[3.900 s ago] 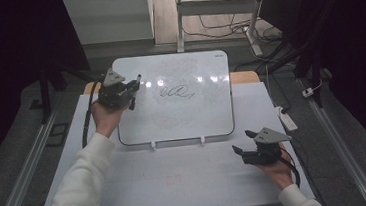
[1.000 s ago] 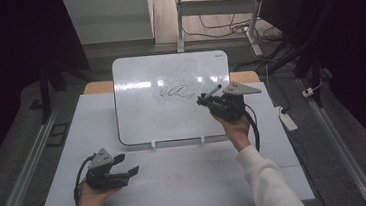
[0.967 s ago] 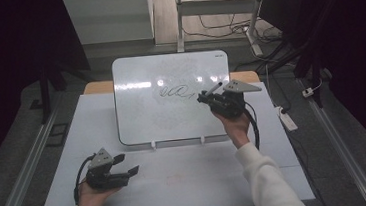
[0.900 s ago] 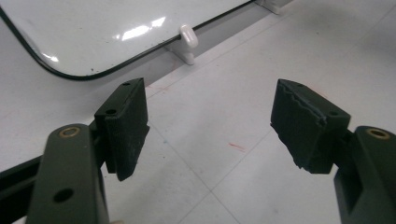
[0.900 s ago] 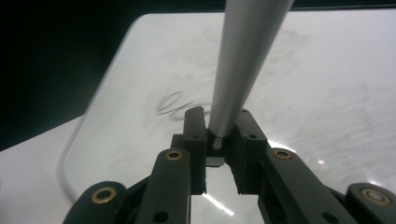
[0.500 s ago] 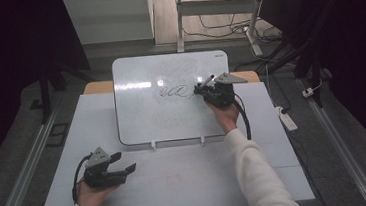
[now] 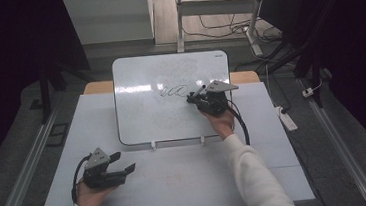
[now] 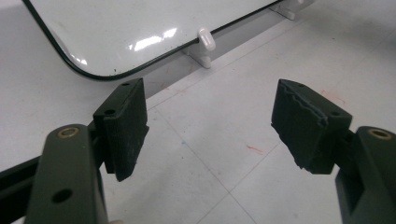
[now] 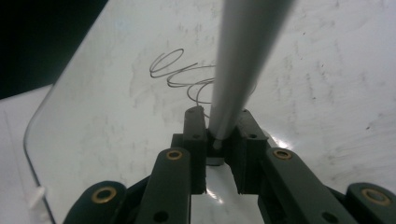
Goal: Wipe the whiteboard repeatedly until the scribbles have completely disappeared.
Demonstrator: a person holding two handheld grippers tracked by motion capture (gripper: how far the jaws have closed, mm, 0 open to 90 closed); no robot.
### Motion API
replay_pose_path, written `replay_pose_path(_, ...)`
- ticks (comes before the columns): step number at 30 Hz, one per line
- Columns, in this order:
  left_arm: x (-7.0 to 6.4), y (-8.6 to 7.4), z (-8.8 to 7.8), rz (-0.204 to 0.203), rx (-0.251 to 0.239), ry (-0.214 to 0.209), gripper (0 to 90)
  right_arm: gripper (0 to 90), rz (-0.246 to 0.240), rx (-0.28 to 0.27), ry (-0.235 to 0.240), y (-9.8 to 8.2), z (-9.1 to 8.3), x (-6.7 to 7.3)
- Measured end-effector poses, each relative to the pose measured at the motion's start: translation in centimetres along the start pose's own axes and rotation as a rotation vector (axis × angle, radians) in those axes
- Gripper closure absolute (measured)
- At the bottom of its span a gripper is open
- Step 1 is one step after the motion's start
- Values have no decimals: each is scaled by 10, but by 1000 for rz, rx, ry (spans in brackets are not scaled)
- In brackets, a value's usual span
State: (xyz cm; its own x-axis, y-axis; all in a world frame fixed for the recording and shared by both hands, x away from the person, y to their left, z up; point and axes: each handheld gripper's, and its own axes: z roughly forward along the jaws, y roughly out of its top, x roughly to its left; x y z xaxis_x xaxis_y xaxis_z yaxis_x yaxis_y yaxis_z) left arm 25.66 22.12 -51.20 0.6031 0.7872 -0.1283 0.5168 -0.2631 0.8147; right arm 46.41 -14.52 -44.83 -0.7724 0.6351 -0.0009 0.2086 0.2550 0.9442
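The right gripper (image 7: 205, 100) has its jaws pressed in on a grey pen (image 9: 238, 60), pinching it near one end. It hangs over the right part of the whiteboard (image 7: 142, 121), just beside the looping scribble (image 7: 172, 90).

The left gripper (image 7: 121, 164) rests on the table (image 7: 187, 175) in front of the board's left corner, well apart from the pen. Its jaws stand spread wide with only bare tabletop between the pads (image 8: 125, 126).

In the right gripper view the pen runs out of the top edge, so its far end is cut off and whether it touches the board cannot be told. In the high view the pen is too small to make out.

The pen's long axis runs straight out from the jaws, pointing toward the scribble.
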Motion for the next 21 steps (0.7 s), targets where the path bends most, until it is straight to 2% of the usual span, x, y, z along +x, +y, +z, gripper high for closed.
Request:
replay_pose_path(1,0,0,0,-1,0,2,277,772,32,-29,-33,2,-3,-6)
replay_pose_path(2,-1,0,-1,-1,-2,3,277,772,83,-61,-73,3,-8,-14)
replay_pose_path(3,-1,0,-1,1,-4,4,278,772,125,-84,-84,3,-10,-20)
replay_pose_path(4,-1,0,-2,2,-6,4,278,772,140,-92,-77,2,-10,-21)
replay_pose_path(5,-1,0,-2,1,-8,5,278,772,127,-73,-60,0,-8,-17)
replay_pose_path(7,1,0,-1,-4,-6,6,279,772,42,-24,0,-2,-1,-4)
replay_pose_path(8,1,0,0,-6,-4,6,279,772,12,-15,-5,-1,-1,-3)
replay_pose_path(9,1,0,0,-6,-2,6,279,772,31,-25,-8,1,-1,-7)
replay_pose_path(11,0,-1,-1,-4,-4,6,279,772,119,-78,-65,4,-6,-18)
replay_pose_path(12,0,-1,-1,-3,-7,5,280,772,147,-89,-58,5,-5,-18)
replay_pose_path(13,0,0,-1,-3,-8,5,280,772,142,-75,-34,4,-2,-13)
replay_pose_path(14,0,0,-1,-5,-8,4,281,772,100,-41,-2,3,4,-4)
replay_pose_path(15,1,0,-1,-7,-7,4,281,772,33,-11,21,1,10,5)
replay_pose_path(16,1,-1,0,-8,-5,3,281,772,-8,-1,12,1,12,10)
replay_pose_path(17,1,-1,-1,-7,-5,4,281,772,11,-5,13,3,12,8)
replay_pose_path(19,0,-1,-2,-6,-10,4,281,772,98,-62,-21,6,8,-5)
replay_pose_path(21,0,-1,-2,-6,-12,3,282,772,123,-75,-39,6,6,-8)
